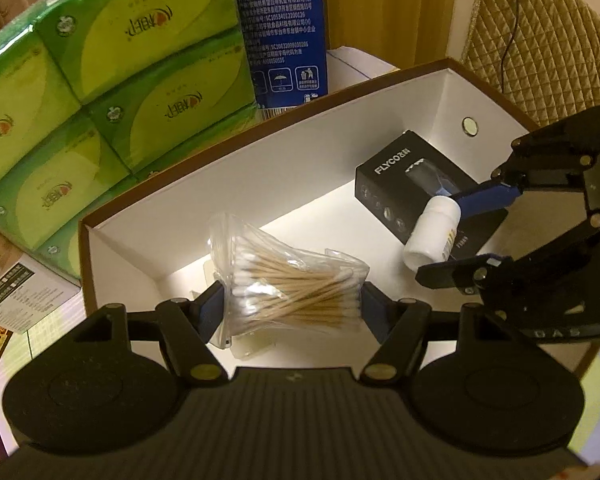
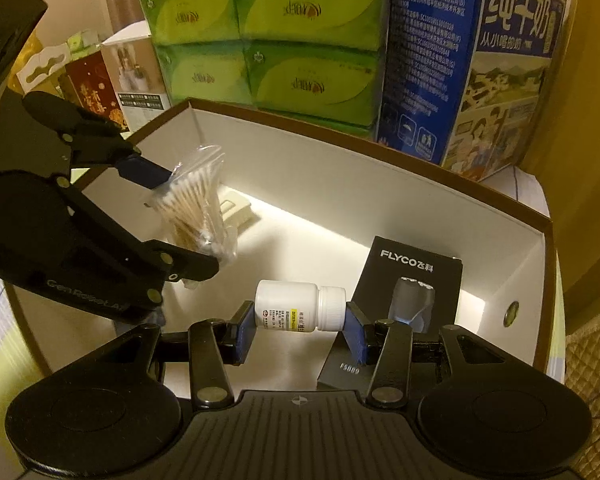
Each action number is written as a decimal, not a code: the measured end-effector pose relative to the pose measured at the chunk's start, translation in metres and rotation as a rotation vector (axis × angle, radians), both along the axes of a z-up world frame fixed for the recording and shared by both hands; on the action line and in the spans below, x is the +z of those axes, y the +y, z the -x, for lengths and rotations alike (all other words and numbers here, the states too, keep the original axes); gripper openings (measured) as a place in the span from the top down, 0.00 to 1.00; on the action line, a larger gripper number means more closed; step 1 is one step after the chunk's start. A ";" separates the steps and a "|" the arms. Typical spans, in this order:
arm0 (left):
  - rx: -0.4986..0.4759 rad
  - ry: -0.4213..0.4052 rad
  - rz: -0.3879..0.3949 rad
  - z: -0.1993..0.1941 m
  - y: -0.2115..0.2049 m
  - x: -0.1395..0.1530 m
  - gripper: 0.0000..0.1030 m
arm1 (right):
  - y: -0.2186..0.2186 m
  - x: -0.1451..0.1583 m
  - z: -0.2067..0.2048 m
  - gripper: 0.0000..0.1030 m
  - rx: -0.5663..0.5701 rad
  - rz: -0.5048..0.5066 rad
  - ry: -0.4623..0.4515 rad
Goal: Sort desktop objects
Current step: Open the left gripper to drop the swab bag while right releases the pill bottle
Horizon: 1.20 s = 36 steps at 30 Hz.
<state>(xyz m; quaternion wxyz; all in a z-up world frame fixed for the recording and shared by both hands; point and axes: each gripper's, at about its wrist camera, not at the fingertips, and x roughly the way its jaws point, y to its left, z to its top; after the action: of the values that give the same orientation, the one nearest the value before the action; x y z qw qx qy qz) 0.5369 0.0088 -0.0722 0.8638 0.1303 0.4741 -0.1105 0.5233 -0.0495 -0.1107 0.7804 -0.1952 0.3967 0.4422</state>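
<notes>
Left hand-held gripper [image 1: 292, 304] pinches a clear plastic bag of wooden cotton swabs [image 1: 296, 292]; right hand-held gripper [image 2: 300, 320] clamps a white pill bottle [image 2: 300, 306] endwise, long axis crosswise; both hang directly above the open white-lined box [image 1: 260, 168].

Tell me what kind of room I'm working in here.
Most likely a home, perhaps a bedroom or living room corner used for storage. Stacked green tissue packs and a blue milk carton box sit behind the white storage box, beside a quilted chair cover.

Left hand-held gripper [image 1: 294, 304] and right hand-held gripper [image 2: 300, 320], both angled downward, jaws clamped.
</notes>
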 end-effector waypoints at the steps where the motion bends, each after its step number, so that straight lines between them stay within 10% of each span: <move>1: 0.000 0.001 -0.003 -0.002 -0.001 -0.002 0.33 | 0.001 0.000 -0.001 0.57 0.001 0.000 0.000; 20: 0.050 -0.023 -0.048 -0.011 0.014 -0.001 0.21 | 0.019 -0.003 -0.004 0.57 0.055 -0.010 -0.036; 25: 0.066 -0.037 -0.050 -0.004 0.017 0.005 0.17 | 0.017 -0.001 0.001 0.28 0.042 -0.015 -0.086; 36: 0.110 -0.039 -0.046 0.031 0.015 0.021 0.09 | -0.017 0.022 0.020 0.02 -0.016 -0.082 -0.020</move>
<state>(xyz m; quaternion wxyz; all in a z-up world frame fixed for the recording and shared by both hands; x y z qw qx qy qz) 0.5062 0.0240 -0.0510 0.8744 0.1260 0.4659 -0.0492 0.5028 -0.0663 -0.0883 0.7952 -0.1643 0.3717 0.4499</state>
